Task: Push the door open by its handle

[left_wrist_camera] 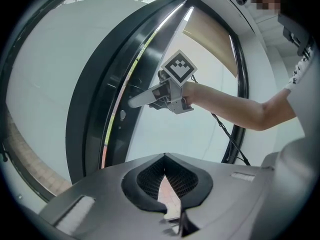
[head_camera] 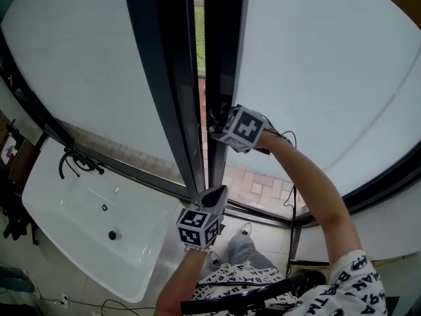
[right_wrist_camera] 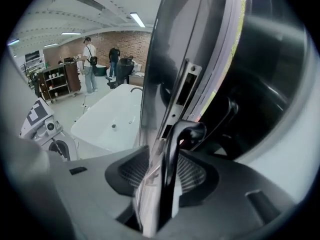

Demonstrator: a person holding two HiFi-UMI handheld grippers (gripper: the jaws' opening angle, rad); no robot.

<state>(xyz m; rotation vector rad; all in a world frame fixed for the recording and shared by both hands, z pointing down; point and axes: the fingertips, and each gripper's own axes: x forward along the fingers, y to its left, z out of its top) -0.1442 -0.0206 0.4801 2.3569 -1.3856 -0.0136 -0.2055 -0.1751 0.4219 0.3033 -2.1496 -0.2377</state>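
Frosted glass fills the doorway, where two dark-framed doors are seen from above with a narrow gap between them. Grass and brick paving are glimpsed through the gap. The black lever handle is mounted by the edge of the right-hand door, beside the latch plate. It is pinched by the right tongs, its bar clamped between the two pads, as is shown in the right gripper view. The right arm is stretched forward to that door's edge. The left tongs are held lower and nearer the person, at the foot of the frames. They are pressed together with nothing between them and pointed toward the doors. A white bathtub with a black tap is set on the floor to the left. Farther back in the room, two people are seen standing near a dark shelf unit.
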